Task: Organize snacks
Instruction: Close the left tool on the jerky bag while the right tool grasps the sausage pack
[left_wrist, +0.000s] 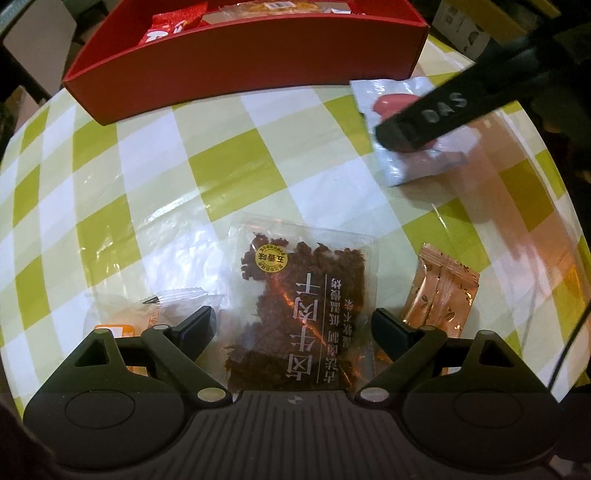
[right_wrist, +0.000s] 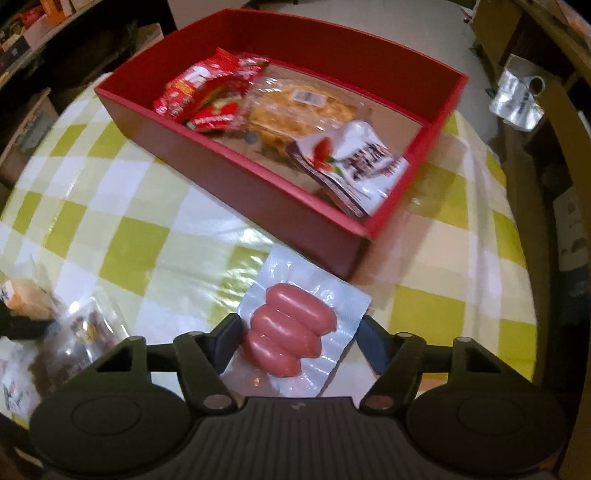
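**Sausage pack between right claw's fingers, jerky bag under the left**

Pointing steeply down at the checked green-and-white surface (left_wrist: 155, 177). Left claw (left_wrist: 293, 325) spread wide, fingers either side of a clear bag of dark dried meat (left_wrist: 299, 302) lying flat, with no pad visibly pressing it. Just right of that bag, a copper-coloured sachet (left_wrist: 441, 295); just left, a clear wrapper with an orange label (left_wrist: 122, 317), partly hidden behind the left finger. Farther up and to the right in the left wrist view, the other tool's black finger crossing a vacuum pack of pink sausages (left_wrist: 391, 107).

Right claw (right_wrist: 299, 338) about half spread around that sausage pack (right_wrist: 295, 332), three sausages side by side in clear film, flat on the surface. Left finger touching or nearly touching the film edge, right finger at the opposite edge; impossible to tell whether the pads actually press, with the film blurred there.

Red box (right_wrist: 236, 177) just beyond the sausage pack, near corner close to it but apart. Inside: red snack packets (right_wrist: 207, 92) at the far left, a clear-wrapped yellow pastry (right_wrist: 303, 107) in the middle, a white-and-brown pouch (right_wrist: 354, 166) leaning against the near right corner. Rest of the box floor bare.
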